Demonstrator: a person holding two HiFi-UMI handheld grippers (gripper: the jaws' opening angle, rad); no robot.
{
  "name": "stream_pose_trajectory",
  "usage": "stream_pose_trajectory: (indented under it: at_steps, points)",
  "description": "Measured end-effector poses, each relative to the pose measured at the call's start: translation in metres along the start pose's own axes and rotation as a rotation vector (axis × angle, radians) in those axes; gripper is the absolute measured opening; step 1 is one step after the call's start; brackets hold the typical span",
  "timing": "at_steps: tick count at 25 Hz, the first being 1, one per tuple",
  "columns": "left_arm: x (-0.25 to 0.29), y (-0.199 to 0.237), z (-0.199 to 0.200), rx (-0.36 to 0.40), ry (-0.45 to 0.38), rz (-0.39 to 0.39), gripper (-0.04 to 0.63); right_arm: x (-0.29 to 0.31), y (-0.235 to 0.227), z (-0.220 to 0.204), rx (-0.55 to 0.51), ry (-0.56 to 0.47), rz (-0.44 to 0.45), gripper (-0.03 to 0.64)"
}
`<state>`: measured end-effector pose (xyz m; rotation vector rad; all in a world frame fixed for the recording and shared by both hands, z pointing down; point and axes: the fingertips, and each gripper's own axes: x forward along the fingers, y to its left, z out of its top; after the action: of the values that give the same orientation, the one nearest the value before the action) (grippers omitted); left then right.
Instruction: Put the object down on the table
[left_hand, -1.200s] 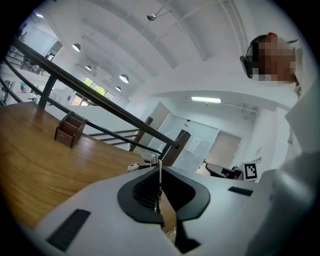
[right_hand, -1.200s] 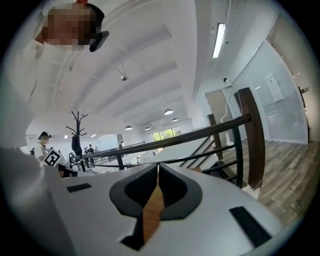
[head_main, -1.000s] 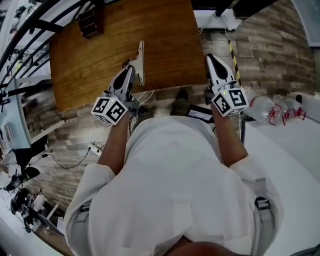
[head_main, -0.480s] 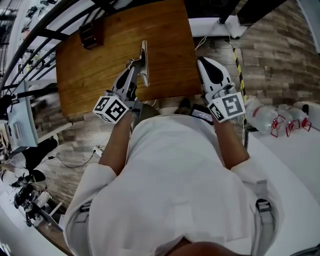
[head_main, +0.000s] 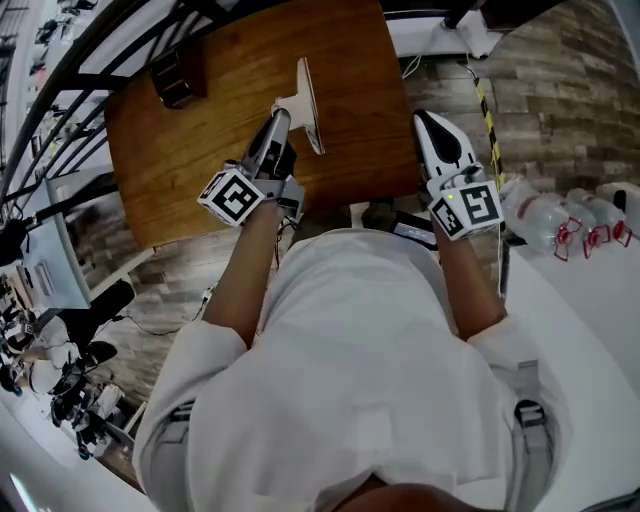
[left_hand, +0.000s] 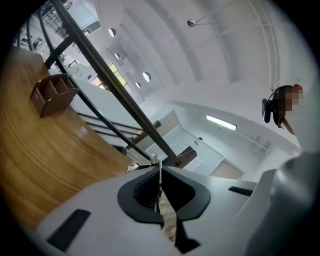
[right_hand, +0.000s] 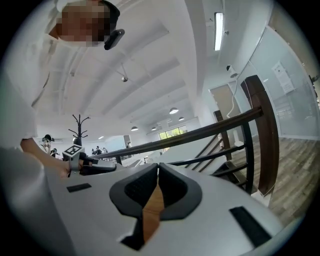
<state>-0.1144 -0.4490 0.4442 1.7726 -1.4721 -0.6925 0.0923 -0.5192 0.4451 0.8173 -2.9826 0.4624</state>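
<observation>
Brown wooden table (head_main: 200, 150) fills the upper centre of the head view, with grey plank flooring around it and black railing bars (head_main: 60, 90) crossing the upper left corner. A small brown wooden compartment box (head_main: 172, 75) stands near the table's upper left edge.

The left gripper (head_main: 280, 120) is clenched on a thin, flat, pale object (head_main: 308, 100) above the tabletop. In the head view the object appears as a narrow slanted strip. In the left gripper view it is edge-on, reduced to a thin line pinched between the dark pads, so its full shape is hard to make out. No view shows whether its lower edge touches the wood.

The right gripper (head_main: 425, 120) sits at the table's right edge with its jaws pressed together on nothing. Only the right gripper view shows this: a sliver of wood grain appears behind the closed pads. That view also shows the other gripper at the lower left, which the left gripper view does not return.

Clear plastic bottles (head_main: 540, 210) lie at the right edge of the head view, partly cut off. The person's white shirt (head_main: 350, 380) hides the floor below.

Compared with half a second ago, the left gripper and object are further up the frame, and the strip is more slanted.
</observation>
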Motion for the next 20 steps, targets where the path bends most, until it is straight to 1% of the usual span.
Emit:
stream_pose_trajectory:
  at_steps: [3,5,10,13,16,18,20]
  points:
    - [0.013,0.029,0.012,-0.069,0.012,-0.013,0.017,0.019,0.009,-0.007,0.003,0.029,-0.025,0.027]
    - [0.019,0.046,0.018,-0.115,0.006,-0.011,0.017,0.028,0.013,-0.010,-0.001,0.047,-0.038,0.026]
    - [0.037,0.079,0.035,-0.202,-0.022,-0.036,0.017,0.047,0.012,-0.015,-0.004,0.076,-0.081,0.026]
    - [0.039,0.104,0.040,-0.232,-0.035,-0.020,0.017,0.057,0.016,-0.024,0.002,0.095,-0.101,0.027]
    - [0.039,0.132,0.042,-0.268,-0.064,0.020,0.017,0.064,0.014,-0.030,0.021,0.099,-0.131,0.027]
    - [0.044,0.142,0.045,-0.275,-0.090,0.007,0.017,0.065,0.015,-0.031,0.028,0.100,-0.147,0.027]
    - [0.047,0.154,0.045,-0.276,-0.103,0.014,0.017,0.065,0.017,-0.034,0.032,0.103,-0.158,0.027]
